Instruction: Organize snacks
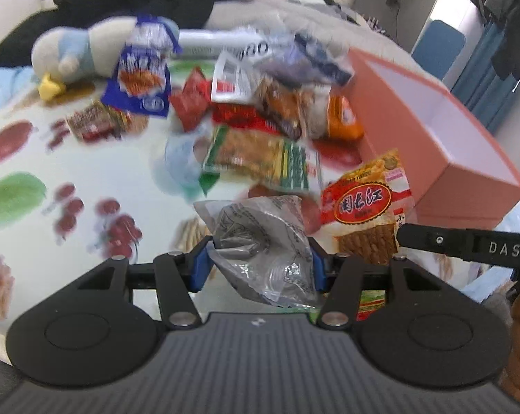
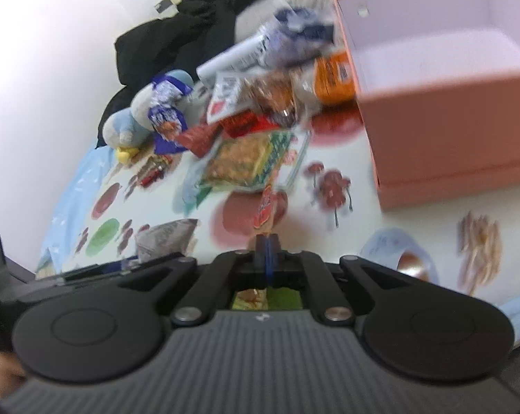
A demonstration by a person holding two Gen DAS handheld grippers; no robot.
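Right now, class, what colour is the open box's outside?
Salmon pink box, clearest in the left wrist view.

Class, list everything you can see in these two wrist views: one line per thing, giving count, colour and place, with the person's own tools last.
Open cardboard box: one, salmon-pink outside, pale inside, right of the snack pile.
Crinkled silver foil packet: one, grey-silver, between the left claw's pads.
Red and yellow noodle-snack packet: one, clamped in the right claw.
Green peanut packet: one, green and orange, mid-cloth.
Blue crinkled snack bag: one, leaning on the toy.
Plush penguin toy: one, pale blue and cream, far left.
Other packets: several, red, orange, white; blurred, uncounted.
Fruit-print cloth: one, white, under everything.
Left claw: black, blue pads.
Right claw: black, closed.
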